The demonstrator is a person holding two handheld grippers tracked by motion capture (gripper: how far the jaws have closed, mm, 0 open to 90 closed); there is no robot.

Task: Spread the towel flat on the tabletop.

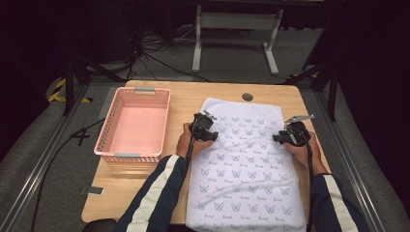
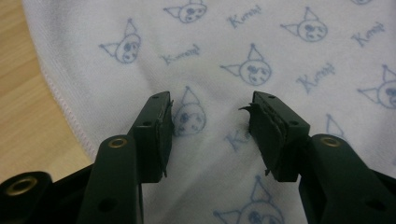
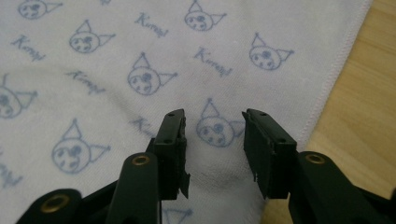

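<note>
The towel [image 1: 244,164] lies flat on the table [image 1: 188,96], beside the basket [image 1: 133,123]. Both grippers, left [image 2: 210,123] and right [image 3: 214,135], hover half open above it near its side edges, holding nothing, probably to pinch it for folding.

Matt printed cloth towel [image 1: 246,164]; smooth wood table [image 1: 186,99]; pink plastic basket [image 1: 109,130].

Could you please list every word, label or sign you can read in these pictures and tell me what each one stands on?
"Kuromi", or close to it: a blue script word repeated all over the white towel, between small drawn cat-like heads; the middle letters are blurred, so the spelling is uncertain.
On the pink basket, the grey tabs at its rim are too small to show any text.
On the wooden table, nothing is written.
</note>
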